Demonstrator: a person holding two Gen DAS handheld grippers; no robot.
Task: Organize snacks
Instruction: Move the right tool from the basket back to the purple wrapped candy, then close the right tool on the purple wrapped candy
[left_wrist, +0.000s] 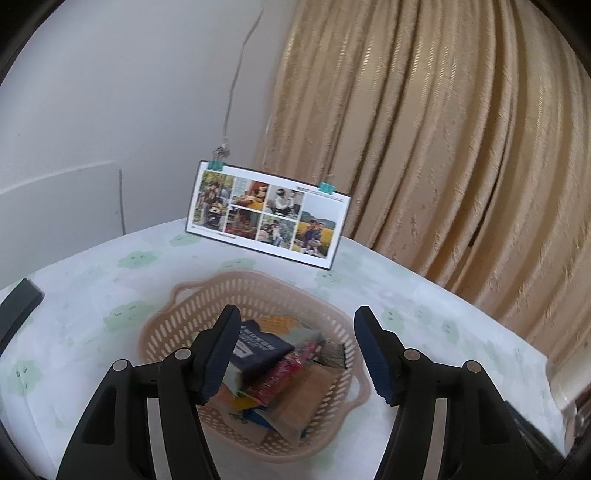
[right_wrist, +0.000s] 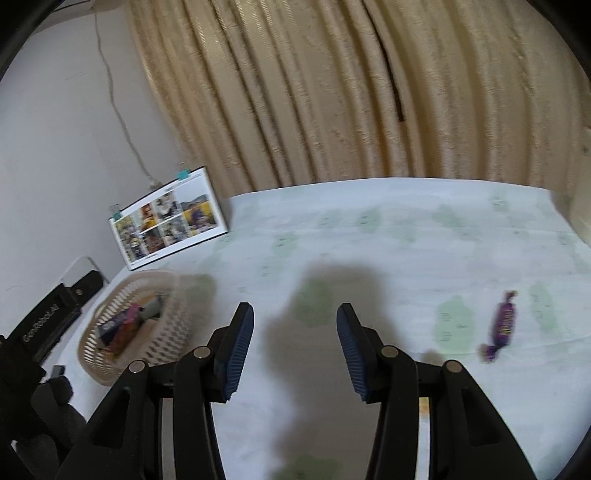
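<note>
A beige slotted basket (left_wrist: 168, 325) holds several snack packs, among them a dark blue pack (left_wrist: 260, 347) and a red wrapper (left_wrist: 286, 373). My left gripper (left_wrist: 297, 354) hovers open above the basket with nothing between its fingers. In the right wrist view the same basket (right_wrist: 166, 332) sits at the left. A purple twist-wrapped candy (right_wrist: 502, 325) lies alone on the tablecloth to the right. My right gripper (right_wrist: 295, 350) is open and empty over bare cloth, between basket and candy.
A photo calendar (left_wrist: 267, 214) stands behind the basket, clipped to a string. A gold curtain (left_wrist: 443, 147) hangs behind the table. The cloth-covered table (right_wrist: 369, 240) ends at the right. The other gripper's black body (right_wrist: 40, 332) shows at the left.
</note>
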